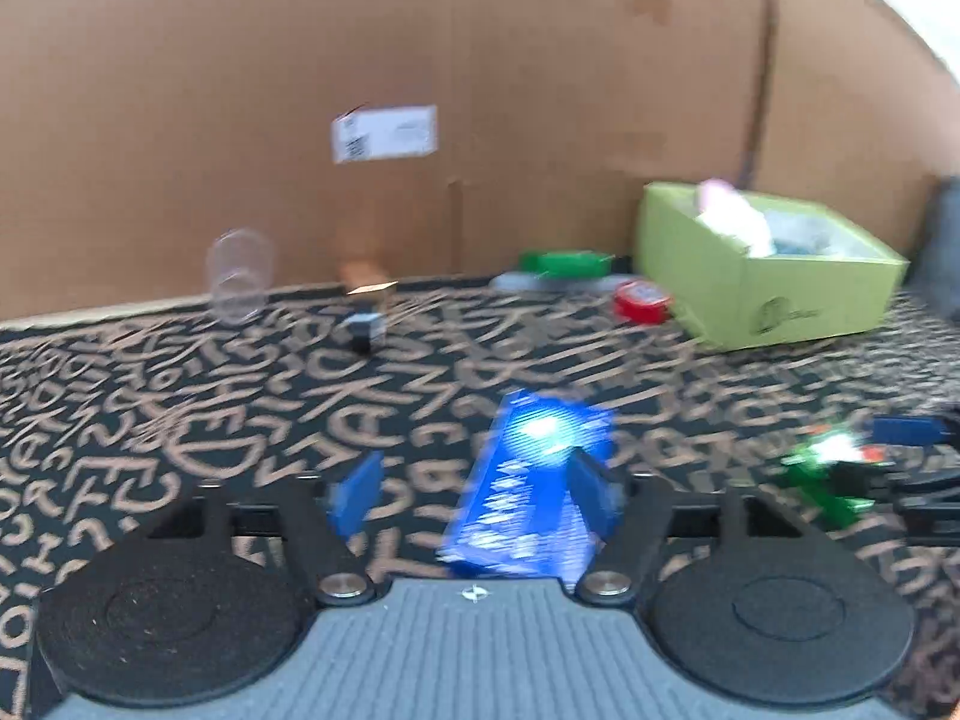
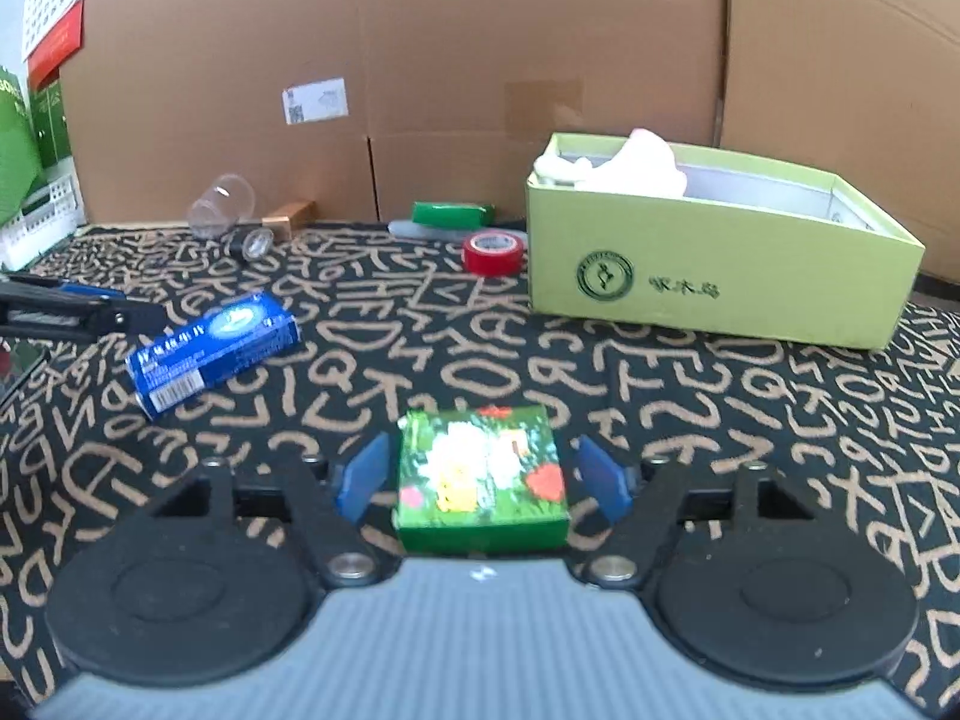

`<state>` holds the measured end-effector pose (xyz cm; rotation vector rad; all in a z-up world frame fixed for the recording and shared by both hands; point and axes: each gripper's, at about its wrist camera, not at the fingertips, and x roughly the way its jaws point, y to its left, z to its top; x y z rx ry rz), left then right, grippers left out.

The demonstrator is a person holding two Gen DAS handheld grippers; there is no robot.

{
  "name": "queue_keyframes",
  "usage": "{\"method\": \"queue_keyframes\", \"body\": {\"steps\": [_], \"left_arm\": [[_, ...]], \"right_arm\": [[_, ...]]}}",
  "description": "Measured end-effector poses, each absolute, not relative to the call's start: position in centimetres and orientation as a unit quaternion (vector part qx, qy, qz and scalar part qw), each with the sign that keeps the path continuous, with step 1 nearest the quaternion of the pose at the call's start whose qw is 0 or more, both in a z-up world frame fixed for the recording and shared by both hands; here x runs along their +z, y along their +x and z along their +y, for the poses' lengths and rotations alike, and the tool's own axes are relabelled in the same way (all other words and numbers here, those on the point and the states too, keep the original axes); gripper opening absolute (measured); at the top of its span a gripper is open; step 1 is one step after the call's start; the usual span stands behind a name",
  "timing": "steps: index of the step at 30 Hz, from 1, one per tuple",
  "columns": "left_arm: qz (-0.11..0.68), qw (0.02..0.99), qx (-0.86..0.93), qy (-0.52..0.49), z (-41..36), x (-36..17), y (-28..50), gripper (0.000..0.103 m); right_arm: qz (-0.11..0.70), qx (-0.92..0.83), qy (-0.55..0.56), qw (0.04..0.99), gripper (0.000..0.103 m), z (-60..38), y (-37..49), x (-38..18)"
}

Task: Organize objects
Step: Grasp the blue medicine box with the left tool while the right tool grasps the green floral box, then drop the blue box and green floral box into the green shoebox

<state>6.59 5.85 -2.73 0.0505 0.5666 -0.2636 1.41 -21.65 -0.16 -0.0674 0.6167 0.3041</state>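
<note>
A long blue carton [image 1: 528, 492] lies on the patterned cloth between the open fingers of my left gripper [image 1: 474, 489], nearer the right finger; it also shows in the right wrist view [image 2: 213, 351]. A green flowered box [image 2: 480, 477] lies between the open fingers of my right gripper [image 2: 480, 477], untouched; the left wrist view shows it blurred [image 1: 828, 474]. A light green open box [image 2: 720, 252] holding white stuff stands at the back right; it also shows in the left wrist view [image 1: 762, 270].
A red tape roll [image 2: 492, 252], a green stapler [image 2: 453, 215], a clear plastic cup [image 2: 222, 204], a small copper box [image 2: 288, 217] and a small dark jar [image 2: 255, 243] lie near the cardboard wall [image 2: 420, 60]. The left gripper [image 2: 60, 306] shows at the left.
</note>
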Motion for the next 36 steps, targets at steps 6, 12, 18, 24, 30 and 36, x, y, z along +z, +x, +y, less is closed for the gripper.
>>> {"method": "queue_keyframes", "body": {"steps": [6,12,18,24,30,36], "left_arm": [[0.29,0.939,-0.165,0.089,2.8,-4.2,7.6,0.081],[0.34,0.922,-0.176,0.057,2.9,-6.1,9.5,0.061],[0.334,0.926,-0.166,0.064,2.2,-6.3,9.4,0.07],[0.336,0.922,-0.179,0.071,1.0,-5.9,9.4,0.058],[0.313,0.917,-0.24,0.057,-0.8,-2.7,8.1,0.058],[0.258,0.911,-0.322,0.025,-5.6,2.8,9.5,0.058]], "right_arm": [[0.295,0.159,-0.039,0.941,0.076,-21.3,2.1,-0.8],[0.317,0.146,-0.025,0.937,0.076,-22.0,2.8,-2.2],[0.329,0.151,-0.025,0.932,0.072,-21.5,4.1,-3.0],[0.324,0.156,-0.037,0.932,0.059,-21.4,4.1,-2.9],[0.312,0.155,-0.017,0.937,0.059,-23.4,2.8,-2.1],[0.259,0.127,0.0,0.958,0.059,-27.9,2.0,1.5]]}}
